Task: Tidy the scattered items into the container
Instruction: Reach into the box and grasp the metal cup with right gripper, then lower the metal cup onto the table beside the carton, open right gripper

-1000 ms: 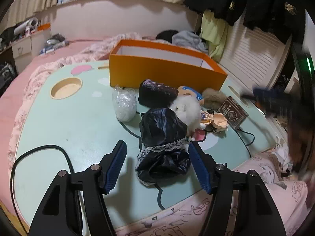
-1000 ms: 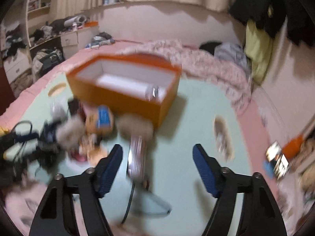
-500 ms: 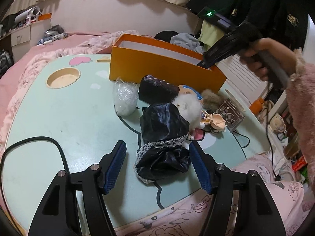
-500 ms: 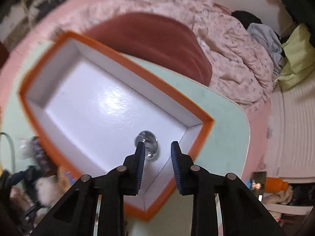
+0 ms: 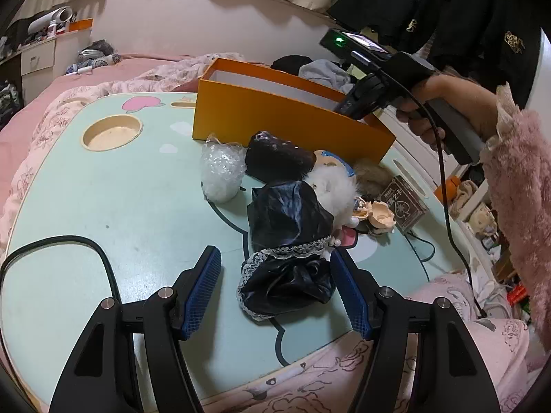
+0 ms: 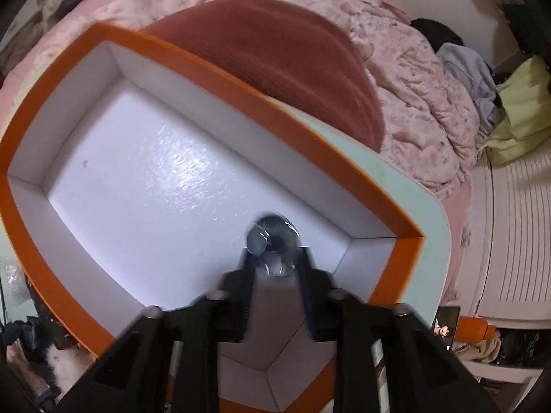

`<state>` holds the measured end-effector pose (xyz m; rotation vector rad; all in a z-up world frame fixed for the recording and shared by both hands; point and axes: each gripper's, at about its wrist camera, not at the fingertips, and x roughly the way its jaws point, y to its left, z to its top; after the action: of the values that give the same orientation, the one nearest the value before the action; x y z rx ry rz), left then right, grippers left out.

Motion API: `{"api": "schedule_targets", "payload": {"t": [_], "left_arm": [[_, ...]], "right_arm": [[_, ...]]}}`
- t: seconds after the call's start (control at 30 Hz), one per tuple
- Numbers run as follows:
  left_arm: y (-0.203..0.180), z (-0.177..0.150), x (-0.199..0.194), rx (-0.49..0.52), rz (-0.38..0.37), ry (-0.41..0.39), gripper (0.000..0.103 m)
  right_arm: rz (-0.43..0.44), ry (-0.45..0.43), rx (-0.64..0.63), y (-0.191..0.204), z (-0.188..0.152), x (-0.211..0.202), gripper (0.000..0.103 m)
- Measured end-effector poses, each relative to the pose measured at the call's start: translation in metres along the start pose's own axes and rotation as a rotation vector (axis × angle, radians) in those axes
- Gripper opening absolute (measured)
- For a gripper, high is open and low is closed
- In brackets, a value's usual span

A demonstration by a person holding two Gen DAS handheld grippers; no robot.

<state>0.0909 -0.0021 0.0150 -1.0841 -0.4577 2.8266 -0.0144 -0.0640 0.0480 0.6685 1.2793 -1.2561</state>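
Orange box (image 6: 408, 251): right view alone shows interior, round object (image 6: 272, 246), right tool (image 6: 275, 265) closed; left tool (image 5: 275, 268) open.

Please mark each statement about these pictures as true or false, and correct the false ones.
1. The orange box stands on the green table. True.
2. The left gripper is shut on the black lace cloth. False: its jaws are open, and the cloth lies on the table between them.
3. A small shiny round object is in the box. True.
4. The clear plastic bag lies inside the box. False: it lies on the table, in front of the box.
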Motion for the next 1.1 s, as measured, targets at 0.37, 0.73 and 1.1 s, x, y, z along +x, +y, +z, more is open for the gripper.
{"api": "schedule_targets", "payload": {"t": [0.37,0.73,1.1], "left_arm": [[0.003,0.000,0.001,-0.017,-0.004,0.006,0.066],[0.002,0.000,0.003,-0.016,0.003,0.015,0.066],[-0.007,0.010,0.008,0.033,0.050,0.029,0.064]], "right_arm": [[0.121,-0.171,0.059,-0.024,-0.022,-0.055,0.005],[0.340,-0.252,0.012,0.022,-0.133,-0.083,0.005],[0.199,-0.400,0.075,0.030,-0.152,-0.075,0.029]]}}
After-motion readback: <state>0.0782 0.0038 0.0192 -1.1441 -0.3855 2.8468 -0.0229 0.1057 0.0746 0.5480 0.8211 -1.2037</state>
